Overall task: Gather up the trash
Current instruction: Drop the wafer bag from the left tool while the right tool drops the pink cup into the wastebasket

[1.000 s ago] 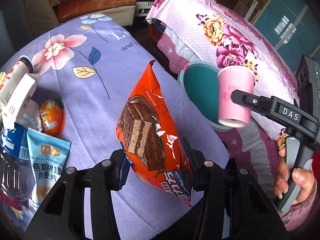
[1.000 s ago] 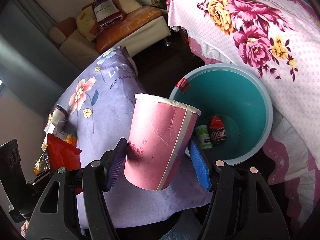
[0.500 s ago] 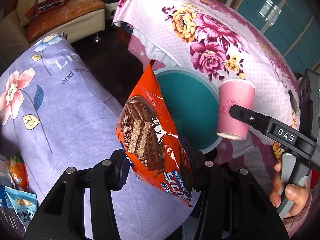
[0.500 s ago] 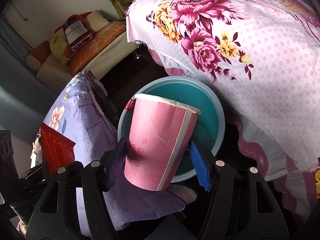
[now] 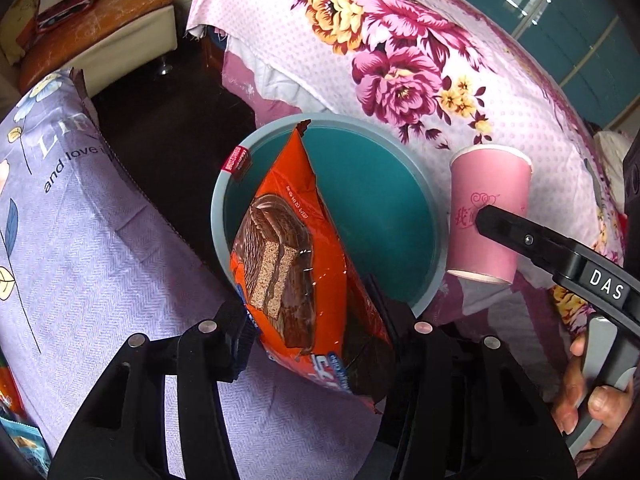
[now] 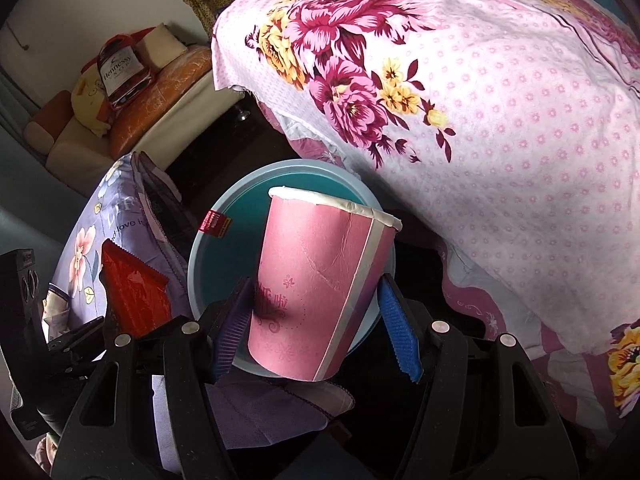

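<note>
My left gripper point(image 5: 312, 324) is shut on an orange chocolate-cake wrapper point(image 5: 296, 260) and holds it upright over the near rim of the teal trash bin point(image 5: 376, 208). My right gripper point(image 6: 316, 320) is shut on a pink paper cup point(image 6: 316, 288), upright, above the bin point(image 6: 224, 256). In the left wrist view the cup point(image 5: 488, 216) hangs at the bin's right rim. In the right wrist view the wrapper point(image 6: 136, 292) shows at the left. The cup and the wrapper hide most of the bin's inside.
A table with a lilac flowered cloth point(image 5: 92, 248) lies to the left of the bin. A bed with a pink flowered cover point(image 5: 420, 60) rises behind and right of it. A sofa point(image 5: 80, 20) stands at the far left. Dark floor point(image 5: 168, 128) lies between.
Both grippers have swung away from the table toward the bin. The wrapper now hangs over the bin's opening, and the cup has come over it too. The snack packets on the table have left view.
</note>
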Demonstrator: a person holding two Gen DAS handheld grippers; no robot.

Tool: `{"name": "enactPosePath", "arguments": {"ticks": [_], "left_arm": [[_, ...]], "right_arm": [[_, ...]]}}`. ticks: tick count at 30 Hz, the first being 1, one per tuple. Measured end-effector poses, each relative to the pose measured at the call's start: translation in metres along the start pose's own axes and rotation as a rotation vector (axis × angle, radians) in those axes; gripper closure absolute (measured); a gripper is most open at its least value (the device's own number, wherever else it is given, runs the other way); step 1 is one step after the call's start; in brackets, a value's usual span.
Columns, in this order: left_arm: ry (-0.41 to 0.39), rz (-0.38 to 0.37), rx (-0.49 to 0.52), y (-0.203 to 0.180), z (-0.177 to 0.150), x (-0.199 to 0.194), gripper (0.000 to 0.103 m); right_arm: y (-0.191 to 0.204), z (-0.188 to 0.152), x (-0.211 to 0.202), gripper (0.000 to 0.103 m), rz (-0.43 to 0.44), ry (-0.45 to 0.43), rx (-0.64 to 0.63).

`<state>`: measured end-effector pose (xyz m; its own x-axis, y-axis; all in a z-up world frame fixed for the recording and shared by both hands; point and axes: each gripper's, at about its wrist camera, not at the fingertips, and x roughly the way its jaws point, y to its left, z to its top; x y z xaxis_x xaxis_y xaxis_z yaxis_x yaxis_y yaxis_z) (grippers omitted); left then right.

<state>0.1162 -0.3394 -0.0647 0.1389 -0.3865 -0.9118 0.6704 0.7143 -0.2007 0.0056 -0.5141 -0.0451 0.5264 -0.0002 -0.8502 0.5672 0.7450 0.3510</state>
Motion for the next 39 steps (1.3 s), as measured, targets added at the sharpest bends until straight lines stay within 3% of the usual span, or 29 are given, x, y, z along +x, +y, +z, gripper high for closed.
{"name": "enactPosePath", "arguments": {"ticks": [4,7,25,30,39], "left_arm": [[-0.004,0.019,-0.003,0.001,-0.002,0.003,0.018],[-0.010,0.023,-0.008,0.004,-0.005,0.000,0.012],[-0.030,-0.003,-0.089,0.034,-0.030,-0.020,0.010],[-0.035,-0.012,-0.122,0.046,-0.042,-0.029,0.010],[-0.054,-0.009,-0.189,0.070,-0.064,-0.050,0.009]], "right_arm": [[0.000,0.001,0.003,0.042,-0.005,0.007,-0.002],[0.003,0.001,0.006,0.042,-0.004,0.014,-0.007],[0.031,-0.010,0.027,0.040,-0.019,0.095,-0.063],[0.039,-0.016,0.030,0.031,-0.017,0.118,-0.066],[0.056,-0.025,0.026,0.028,-0.006,0.137,-0.083]]}}
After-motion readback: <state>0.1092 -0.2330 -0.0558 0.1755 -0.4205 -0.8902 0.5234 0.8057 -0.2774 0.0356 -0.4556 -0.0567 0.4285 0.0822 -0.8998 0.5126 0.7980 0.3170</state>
